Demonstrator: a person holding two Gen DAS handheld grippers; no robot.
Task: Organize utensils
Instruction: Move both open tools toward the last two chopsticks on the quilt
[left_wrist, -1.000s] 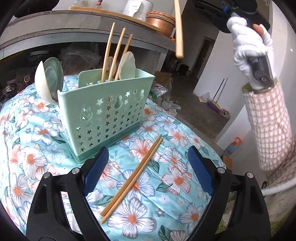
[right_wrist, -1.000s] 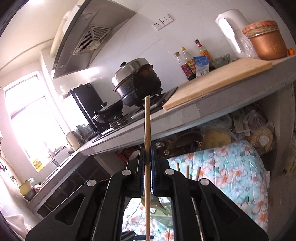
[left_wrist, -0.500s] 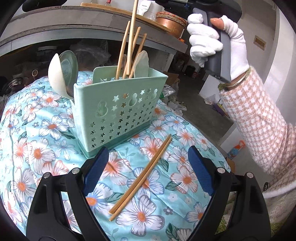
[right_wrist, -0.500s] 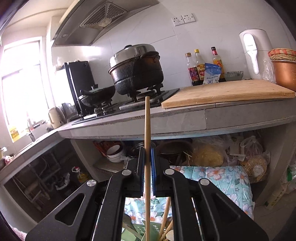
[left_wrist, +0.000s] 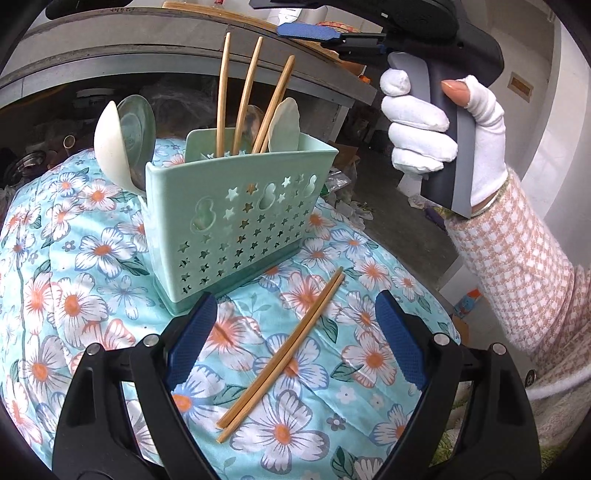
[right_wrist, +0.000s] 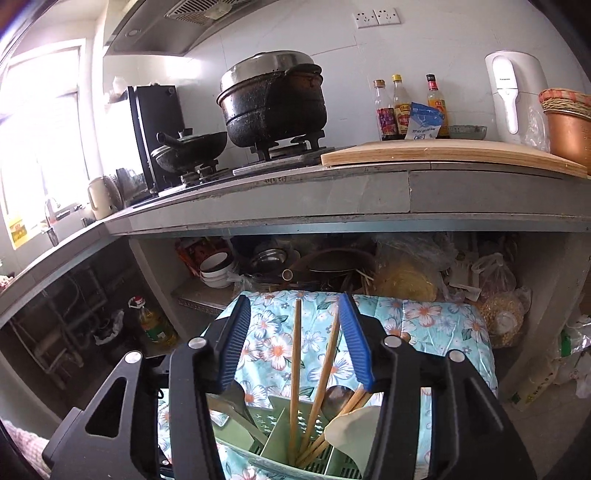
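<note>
A mint-green utensil holder (left_wrist: 240, 221) stands on the floral cloth (left_wrist: 92, 258), with several wooden chopsticks (left_wrist: 222, 92) and pale spoons (left_wrist: 110, 147) upright in it. Two loose chopsticks (left_wrist: 280, 354) lie side by side on the cloth just ahead of my left gripper (left_wrist: 295, 332), which is open and empty. My right gripper (right_wrist: 295, 343) hovers above the holder (right_wrist: 280, 424) in a gloved hand (left_wrist: 424, 129). Its jaws are opening. One chopstick (right_wrist: 294, 369) stands between the blue pads (right_wrist: 236, 343) untouched, its lower end in the holder.
Behind the holder runs a grey kitchen counter (right_wrist: 406, 192) with a black pot (right_wrist: 273, 103), a wooden board (right_wrist: 443, 155) and bottles (right_wrist: 402, 110). Bowls and bags crowd the shelf under it. The cloth's rounded edge (left_wrist: 424, 288) drops off at the right.
The right gripper came down over the holder with a chopstick pinched in it and let go. That chopstick now stands in the holder. The left gripper stayed open in place.
</note>
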